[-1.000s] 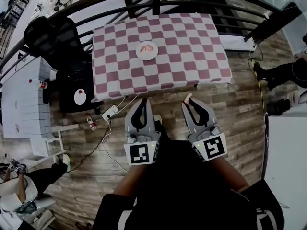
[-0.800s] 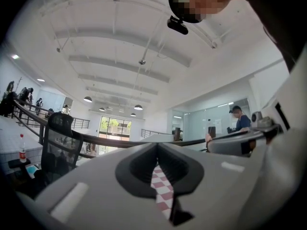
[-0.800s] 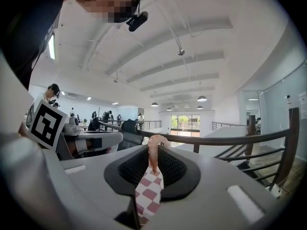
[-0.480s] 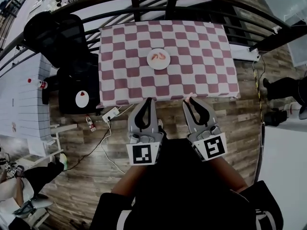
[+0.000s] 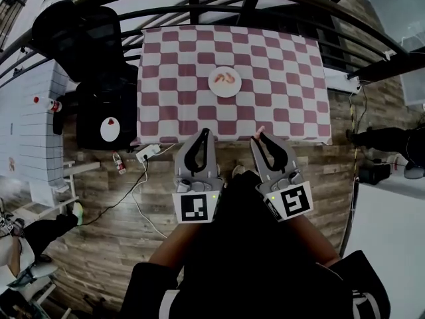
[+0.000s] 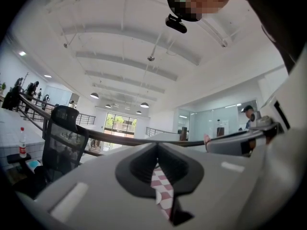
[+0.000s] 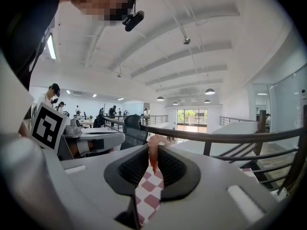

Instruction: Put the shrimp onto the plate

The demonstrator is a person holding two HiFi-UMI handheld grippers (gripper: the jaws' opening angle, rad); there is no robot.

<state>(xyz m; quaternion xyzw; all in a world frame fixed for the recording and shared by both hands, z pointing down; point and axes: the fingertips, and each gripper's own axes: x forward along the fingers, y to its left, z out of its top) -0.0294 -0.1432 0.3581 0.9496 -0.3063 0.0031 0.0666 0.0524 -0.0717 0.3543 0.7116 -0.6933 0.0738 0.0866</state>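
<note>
Checked table [image 5: 172, 111] stood ahead, its plate [image 5: 218, 93] well apart from both claws. The right claw [image 5: 259, 136] pinched a shrimp [image 7: 153, 150] only at its tips, so it might slip out. The left claw [image 5: 203, 135] was shut, empty.

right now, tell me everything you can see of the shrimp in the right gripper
The shrimp is a small, pale pink-orange piece, smooth, looking like plastic or rubber. It is pinched lengthwise between the jaws of the right gripper, its curved upper end poking past their tips. Only the jaws touch it. In the head view it hangs at the near edge of the checkered table, not yet over the white plate farther in.
</note>
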